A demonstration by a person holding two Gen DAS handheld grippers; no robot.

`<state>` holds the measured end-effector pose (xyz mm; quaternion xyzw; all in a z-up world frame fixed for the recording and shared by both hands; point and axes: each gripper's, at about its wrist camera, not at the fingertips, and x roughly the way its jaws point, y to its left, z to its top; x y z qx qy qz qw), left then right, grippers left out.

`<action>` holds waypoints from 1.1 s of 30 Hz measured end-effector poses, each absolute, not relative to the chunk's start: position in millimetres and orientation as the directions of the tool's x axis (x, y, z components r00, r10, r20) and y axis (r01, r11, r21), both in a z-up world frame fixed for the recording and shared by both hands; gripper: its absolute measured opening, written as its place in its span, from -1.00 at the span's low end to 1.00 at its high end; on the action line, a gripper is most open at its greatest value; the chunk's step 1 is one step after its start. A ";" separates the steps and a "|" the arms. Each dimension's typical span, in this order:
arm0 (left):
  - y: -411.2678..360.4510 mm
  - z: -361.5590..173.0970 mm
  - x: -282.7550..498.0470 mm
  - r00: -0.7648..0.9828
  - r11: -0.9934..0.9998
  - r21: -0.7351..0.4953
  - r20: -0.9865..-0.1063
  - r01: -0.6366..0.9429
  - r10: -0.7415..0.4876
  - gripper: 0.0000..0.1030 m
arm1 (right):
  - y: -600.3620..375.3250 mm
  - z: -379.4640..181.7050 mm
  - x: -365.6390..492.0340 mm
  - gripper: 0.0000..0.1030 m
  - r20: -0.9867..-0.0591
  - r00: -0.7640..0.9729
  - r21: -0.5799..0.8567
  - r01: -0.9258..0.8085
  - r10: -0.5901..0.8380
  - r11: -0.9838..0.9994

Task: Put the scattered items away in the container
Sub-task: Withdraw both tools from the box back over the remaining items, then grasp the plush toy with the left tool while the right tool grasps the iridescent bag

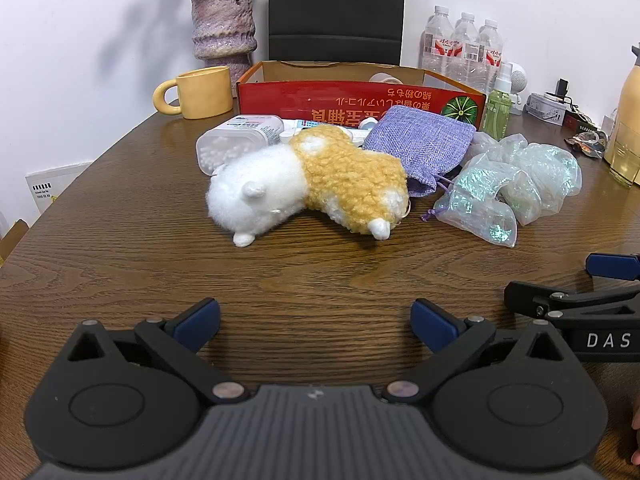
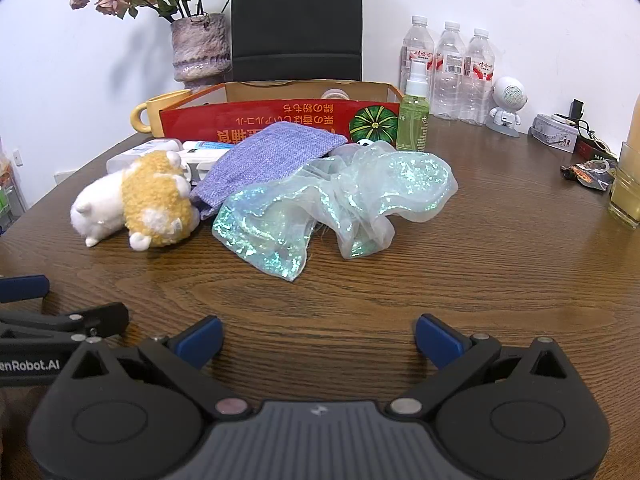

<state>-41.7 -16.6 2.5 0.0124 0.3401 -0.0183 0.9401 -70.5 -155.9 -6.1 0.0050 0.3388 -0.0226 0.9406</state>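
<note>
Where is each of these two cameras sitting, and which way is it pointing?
Left wrist view: on the left gripper, looking forward along its open blue-padded fingers at the plush toy lying on the wooden table; the right gripper juts in at the right edge.
Right wrist view: on the right gripper, fingers open, facing the shimmery fabric; the left gripper shows at the left edge.
Shared: both face the red cardboard box, purple pouch, green spray bottle and toy.
</note>
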 end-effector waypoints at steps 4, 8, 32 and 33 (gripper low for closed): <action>-16.6 2.5 -41.7 0.768 0.999 0.011 -0.640 0.043 -0.026 1.00 | -156.2 -6.0 -70.8 1.00 -0.638 0.769 -0.006 0.046 -0.039 0.999; -16.5 2.4 -41.6 0.768 0.999 0.011 -0.640 0.043 -0.026 1.00 | -156.6 -5.9 -71.0 1.00 -0.637 0.770 -0.006 0.046 -0.039 0.999; -12.4 17.0 -45.8 0.807 0.996 -0.048 -0.584 0.074 -0.088 1.00 | -162.4 -4.0 -78.9 1.00 -0.630 0.776 0.032 0.069 -0.034 0.997; -9.0 23.3 -40.0 0.814 0.991 -0.104 -0.566 0.085 -0.129 1.00 | -166.4 -1.0 -80.9 1.00 -0.634 0.772 0.045 0.101 -0.050 0.994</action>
